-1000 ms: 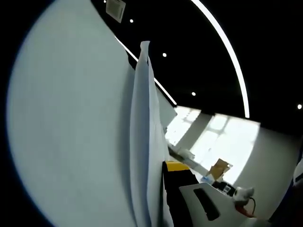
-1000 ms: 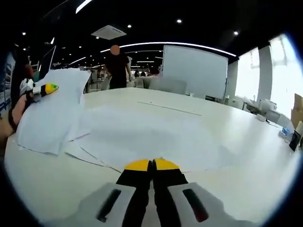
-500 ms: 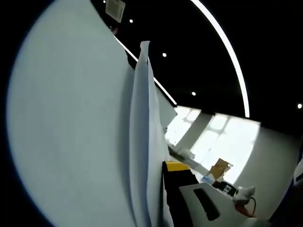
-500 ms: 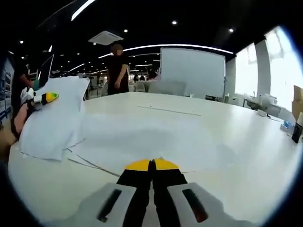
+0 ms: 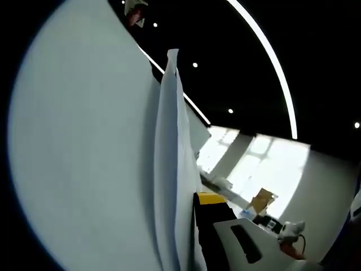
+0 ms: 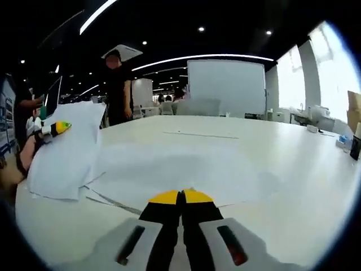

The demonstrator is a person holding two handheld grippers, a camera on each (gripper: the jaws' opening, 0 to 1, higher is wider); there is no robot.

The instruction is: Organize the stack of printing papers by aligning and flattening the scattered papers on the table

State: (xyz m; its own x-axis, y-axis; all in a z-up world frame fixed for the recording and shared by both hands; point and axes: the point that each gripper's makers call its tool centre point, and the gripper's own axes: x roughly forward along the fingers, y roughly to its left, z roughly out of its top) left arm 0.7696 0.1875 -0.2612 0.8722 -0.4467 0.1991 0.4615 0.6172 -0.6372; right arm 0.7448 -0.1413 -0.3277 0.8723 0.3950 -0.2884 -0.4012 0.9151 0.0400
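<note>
Your left tongs (image 6: 58,127) clamp lifted papers (image 6: 67,152) at worktop (image 6: 293,186) edge | right tongs (image 6: 181,196) closed, empty, over flat sheets (image 6: 180,169) | risk: lifted sheets slipping, scattering further.

Open-plan office. Large white table (image 6: 293,186), whiteboard (image 6: 225,87) at 12 o'clock, dark ceiling with strip lights (image 6: 197,56) and an air vent (image 6: 127,52), windows (image 6: 330,73) at 2 o'clock.
</note>
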